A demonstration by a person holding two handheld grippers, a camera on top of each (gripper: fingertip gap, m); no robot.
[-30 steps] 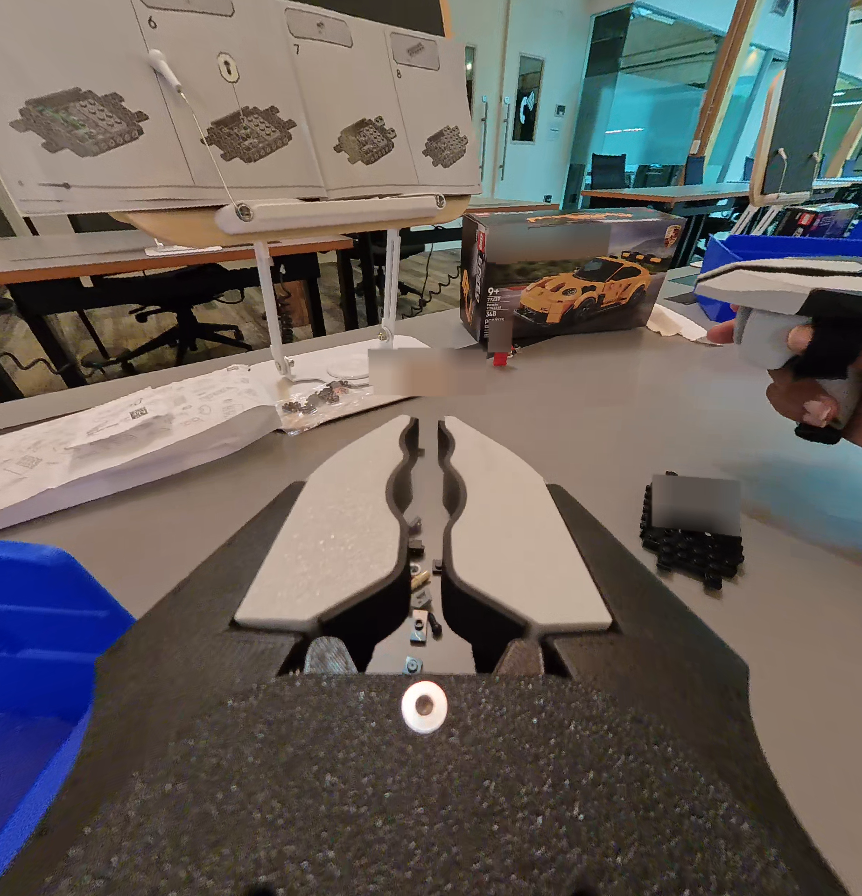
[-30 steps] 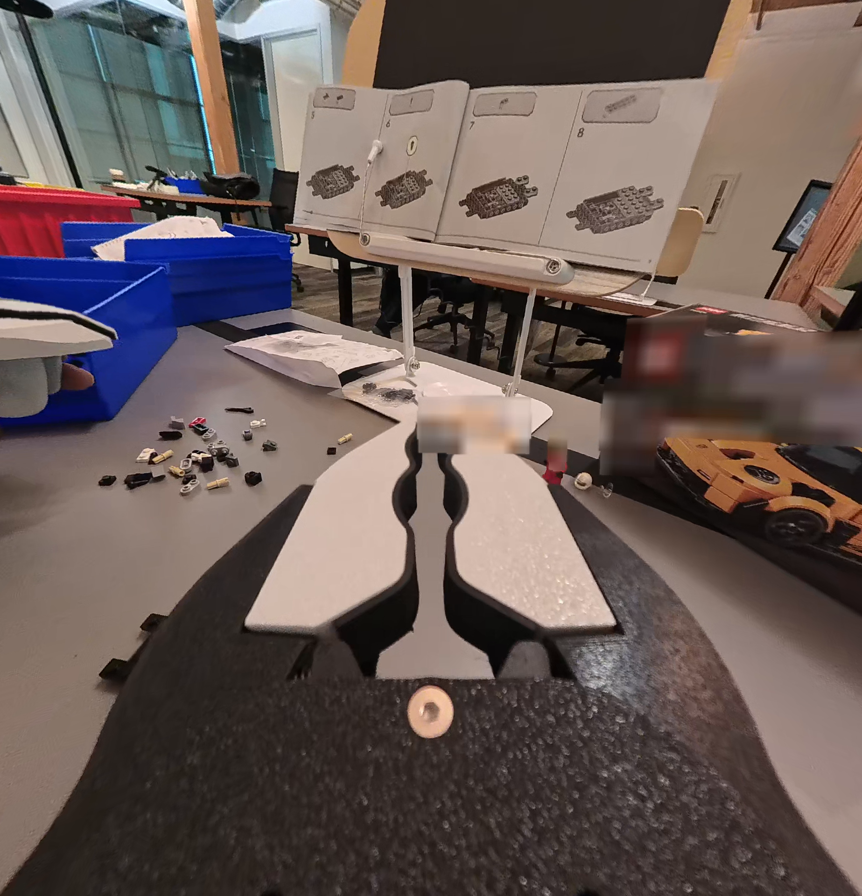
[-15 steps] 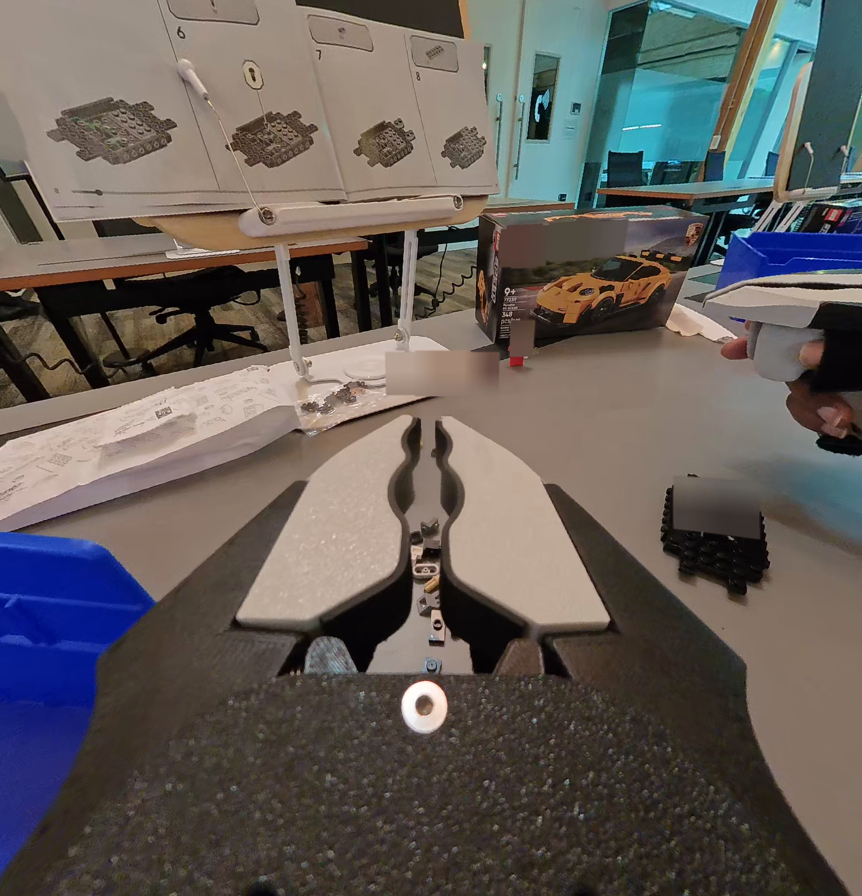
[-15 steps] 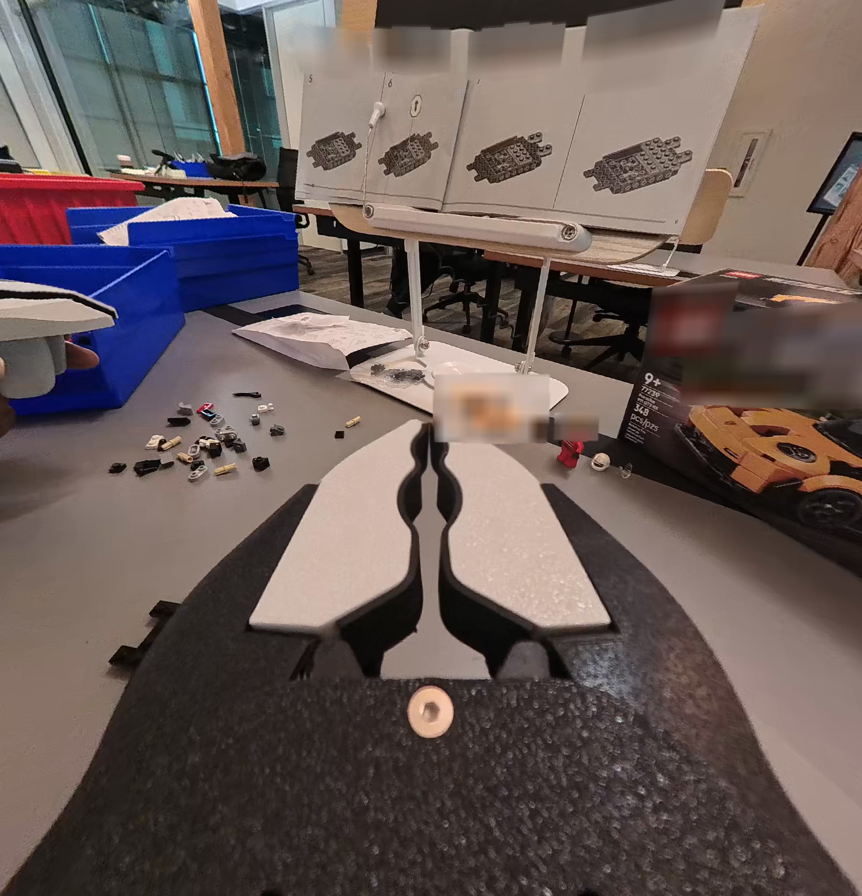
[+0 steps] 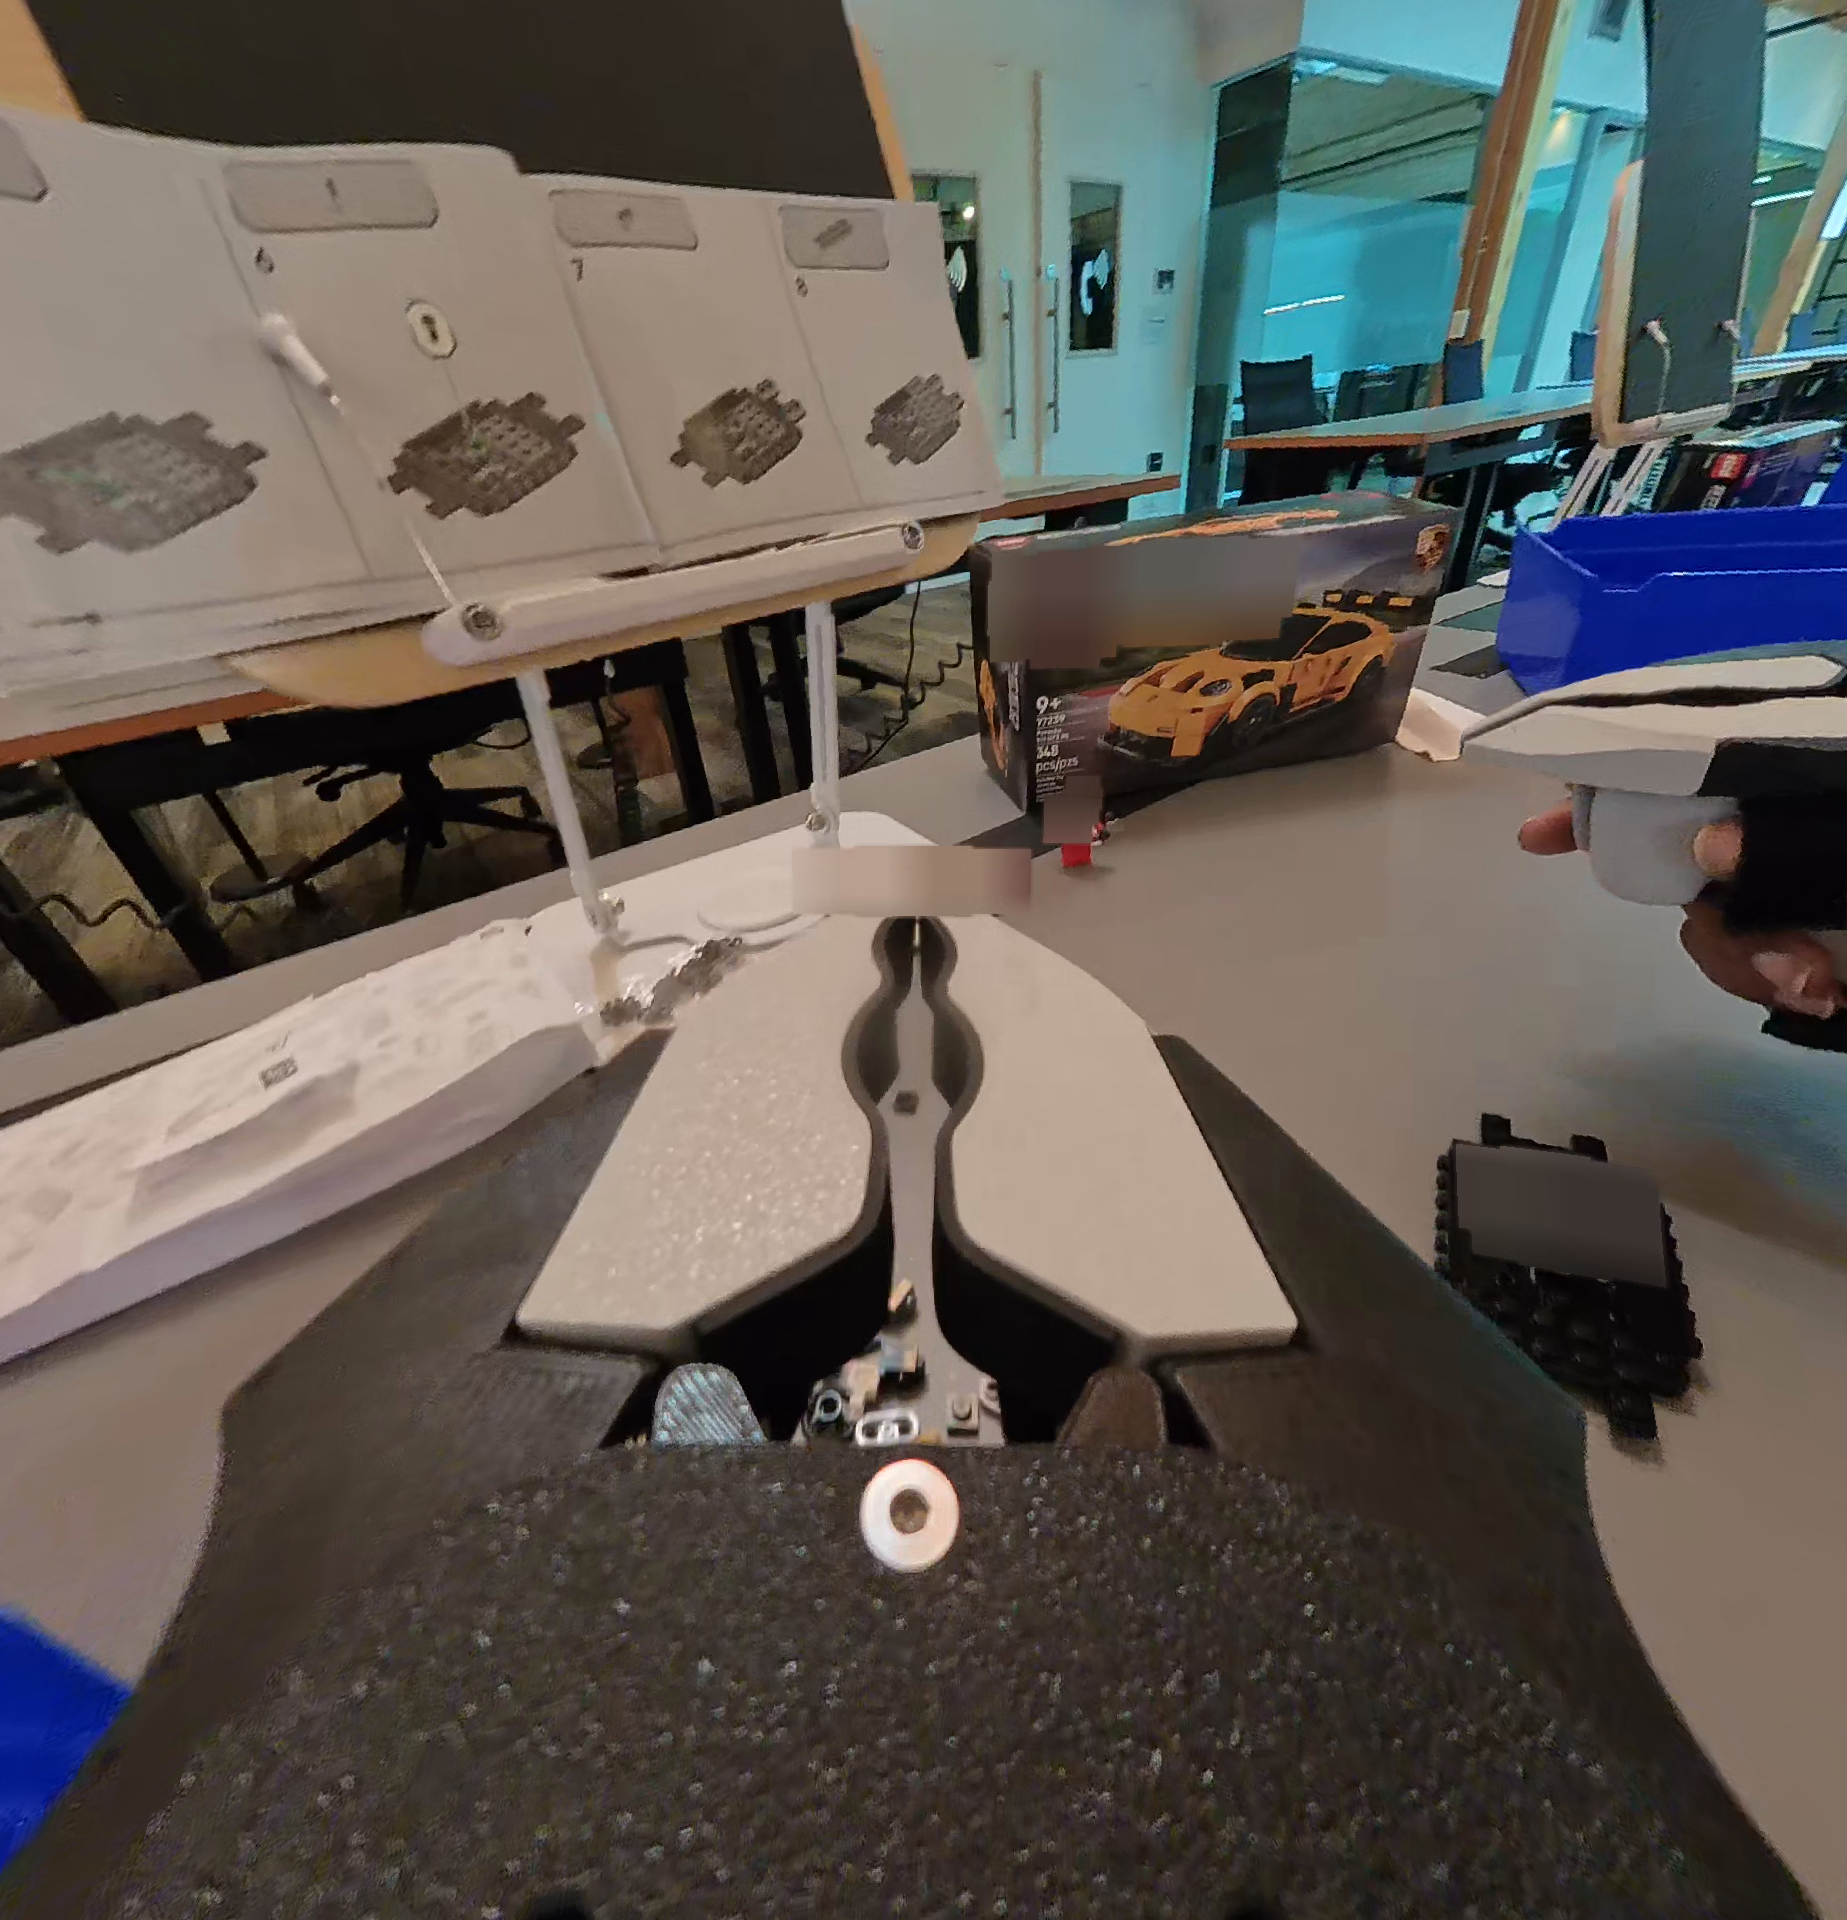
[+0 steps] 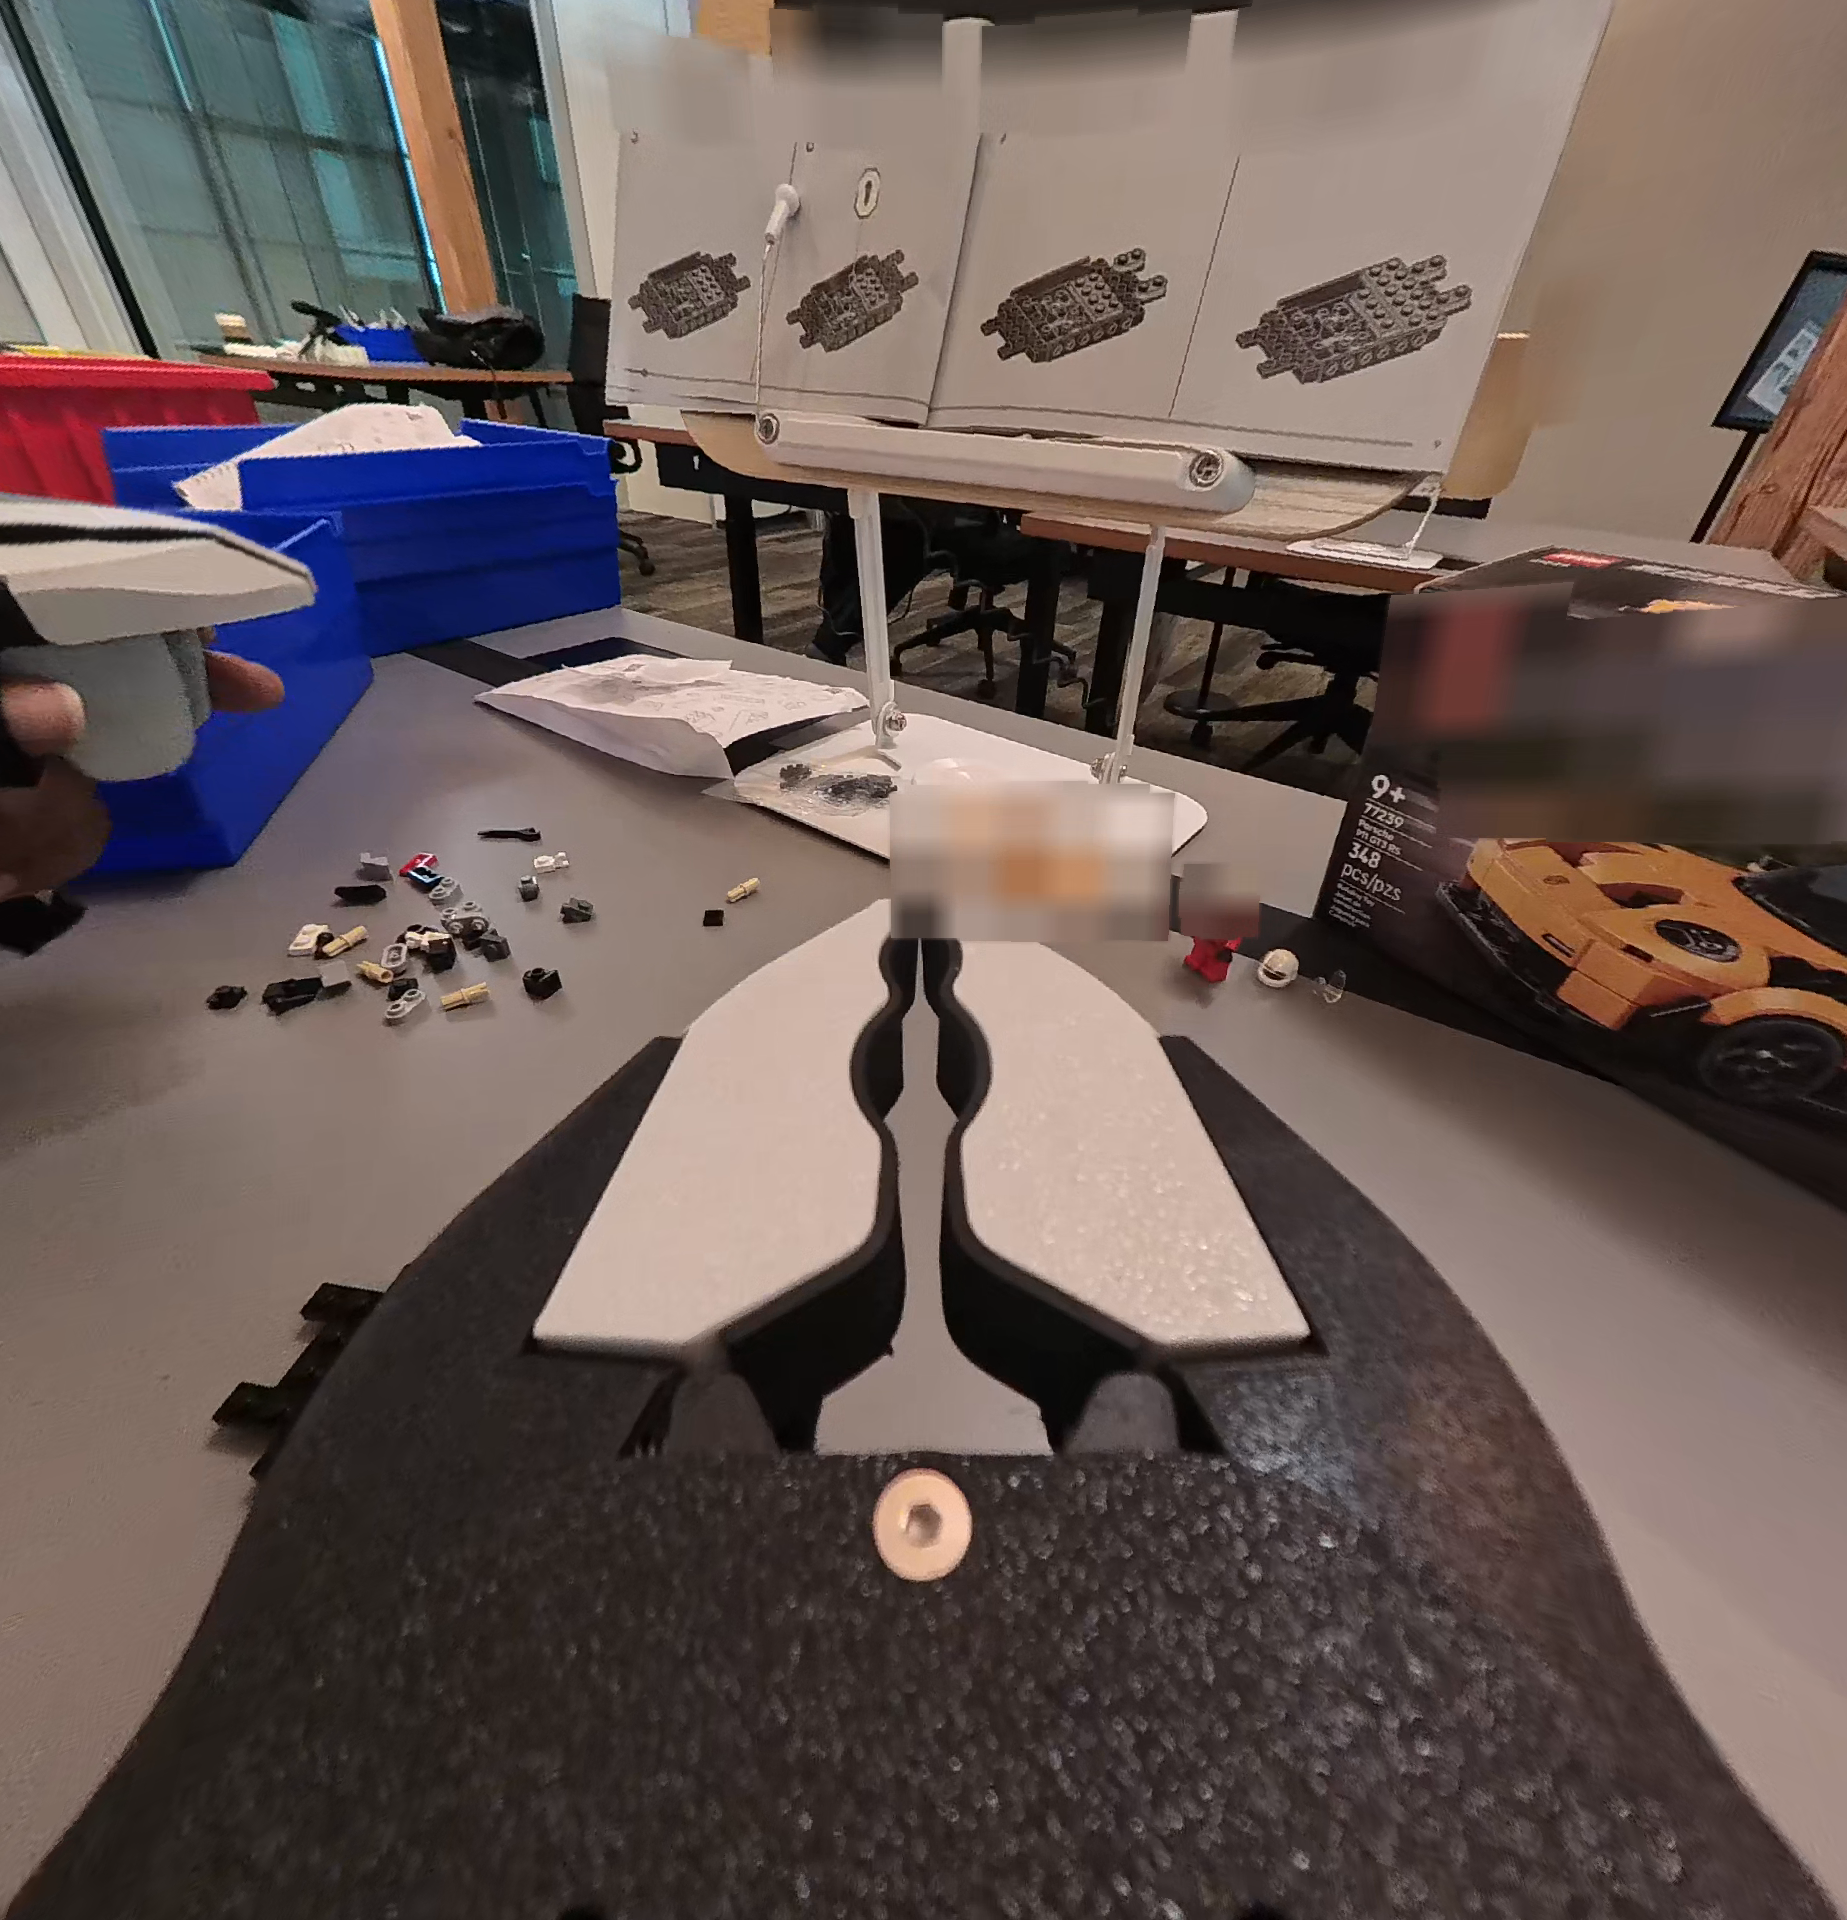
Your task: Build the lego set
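Observation:
In the left wrist view, my left gripper [image 5: 914, 932] hovers low over the grey table, shut and empty. Several small loose Lego pieces [image 5: 891, 1377] show under the roots of its fingers, and one black piece [image 5: 906, 1101] shows through the slit. The black studded chassis [image 5: 1563, 1283] lies on the table to its right. My right gripper [image 6: 919, 943] is shut and empty above bare table. The loose-piece pile [image 6: 410, 945] lies to its left, and the chassis edge [image 6: 295, 1371] pokes out beside its body. Each gripper shows in the other's view: the right [image 5: 1667, 727], the left [image 6: 119, 582].
The instruction booklet on a white stand [image 6: 1002, 457] faces me at the back. The Lego box with the orange car [image 5: 1210, 655] stands at the right. A white paper bag [image 5: 223, 1122] lies at the left. Blue bins [image 6: 306, 623] stand at the far left. A red figure part [image 6: 1215, 951] and a white helmet [image 6: 1277, 966] lie near the box. My right fingertips sit around 20 cm from my left ones. Between my right fingertips and the white helmet [image 6: 1277, 966] there is roughly 25 cm.
My left gripper has moved forward over the loose pieces, which now sit nearer the finger roots. My right gripper has edged forward toward the stand. Both have stayed shut.

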